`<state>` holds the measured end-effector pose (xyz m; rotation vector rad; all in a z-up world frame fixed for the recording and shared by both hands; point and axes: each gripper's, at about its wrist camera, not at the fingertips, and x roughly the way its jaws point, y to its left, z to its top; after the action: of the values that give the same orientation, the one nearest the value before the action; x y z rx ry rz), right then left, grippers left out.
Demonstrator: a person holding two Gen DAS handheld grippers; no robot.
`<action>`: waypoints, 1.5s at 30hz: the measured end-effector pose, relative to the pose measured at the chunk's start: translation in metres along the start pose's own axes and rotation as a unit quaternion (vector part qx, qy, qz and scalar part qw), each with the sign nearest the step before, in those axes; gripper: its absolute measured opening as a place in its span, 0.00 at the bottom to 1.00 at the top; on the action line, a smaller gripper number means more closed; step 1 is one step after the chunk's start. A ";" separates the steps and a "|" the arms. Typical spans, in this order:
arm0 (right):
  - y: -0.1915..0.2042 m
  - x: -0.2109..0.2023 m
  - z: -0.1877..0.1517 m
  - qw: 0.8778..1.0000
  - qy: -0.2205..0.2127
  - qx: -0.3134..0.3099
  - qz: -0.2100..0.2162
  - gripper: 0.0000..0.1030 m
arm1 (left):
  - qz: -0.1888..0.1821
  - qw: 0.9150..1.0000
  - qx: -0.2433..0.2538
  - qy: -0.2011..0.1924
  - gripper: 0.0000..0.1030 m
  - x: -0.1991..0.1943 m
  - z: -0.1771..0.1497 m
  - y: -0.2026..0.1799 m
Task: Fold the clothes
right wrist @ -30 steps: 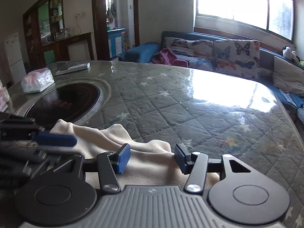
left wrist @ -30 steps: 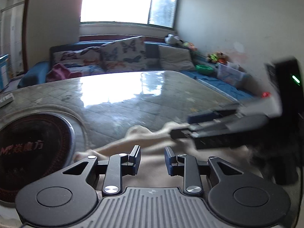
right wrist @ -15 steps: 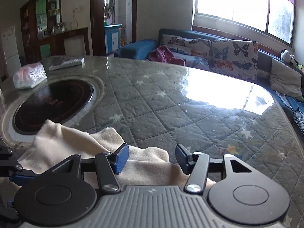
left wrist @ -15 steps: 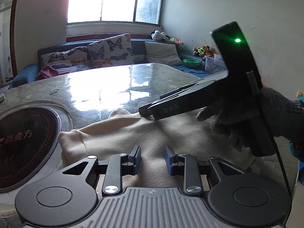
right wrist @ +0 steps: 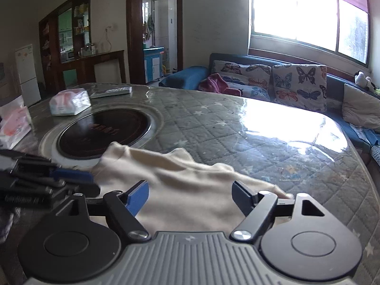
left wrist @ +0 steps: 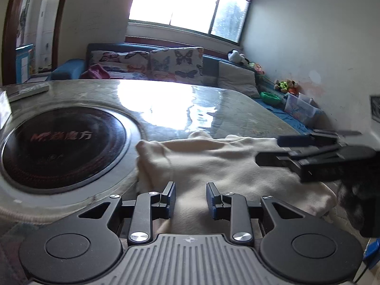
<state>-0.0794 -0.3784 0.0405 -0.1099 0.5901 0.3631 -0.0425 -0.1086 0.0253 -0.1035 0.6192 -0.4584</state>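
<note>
A cream garment [left wrist: 220, 163] lies bunched and partly folded on the glass-topped table, also in the right wrist view [right wrist: 180, 185]. My left gripper [left wrist: 190, 197] hovers over its near edge, jaws open a little and empty. My right gripper [right wrist: 190, 197] is wide open and empty above the garment's near part. The right gripper also shows in the left wrist view [left wrist: 308, 152] at the garment's right side. The left gripper shows in the right wrist view [right wrist: 47, 178] at the garment's left side.
A round black hotplate [left wrist: 61, 147] is set into the table [right wrist: 261, 128], just left of the garment. Tissue packs [right wrist: 68, 102] and a remote [right wrist: 111, 92] lie at the far left. A sofa with butterfly cushions [right wrist: 285, 80] stands behind the table.
The right gripper has opened wider and dropped lower at the garment's right side. The left view has swung left toward the hotplate. The garment lies flatter and more spread out.
</note>
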 end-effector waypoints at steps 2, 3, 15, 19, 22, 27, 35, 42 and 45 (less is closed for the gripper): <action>0.009 -0.006 -0.006 1.000 0.000 -0.007 0.002 0.79 | 0.011 1.000 -0.007 0.002 0.30 -0.002 -0.002 0.006; 0.014 -0.008 -0.009 1.000 0.001 -0.011 0.005 0.80 | 0.015 1.000 -0.009 0.003 0.30 -0.002 -0.003 0.008; 0.067 -0.012 -0.022 0.995 0.007 -0.091 0.038 0.87 | 0.027 0.999 -0.029 -0.005 0.40 -0.024 -0.005 0.023; 0.086 -0.011 -0.022 0.991 0.008 -0.117 0.063 0.87 | 0.030 0.999 -0.025 0.000 0.41 -0.027 -0.007 0.025; 0.103 -0.010 -0.021 0.986 0.006 -0.148 0.077 0.86 | 0.025 0.999 -0.028 0.013 0.41 -0.025 -0.010 0.027; 0.120 -0.008 -0.022 0.979 0.007 -0.182 0.089 0.82 | 0.035 0.999 -0.025 0.025 0.41 -0.024 -0.009 0.031; 0.133 -0.002 -0.018 0.973 0.013 -0.208 0.099 0.67 | 0.044 0.997 -0.063 0.022 0.46 -0.036 0.001 0.047; 0.156 0.000 -0.021 0.958 0.022 -0.263 0.114 0.53 | 0.032 0.993 -0.115 0.025 0.47 -0.038 0.010 0.060; 0.163 0.005 -0.025 0.952 0.027 -0.283 0.110 0.50 | 0.019 0.990 -0.137 0.029 0.49 -0.037 0.011 0.063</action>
<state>-0.1486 -0.2303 0.0176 -0.6115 0.5385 0.7430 -0.0388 -0.0366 0.0399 -0.3394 0.7384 -0.3389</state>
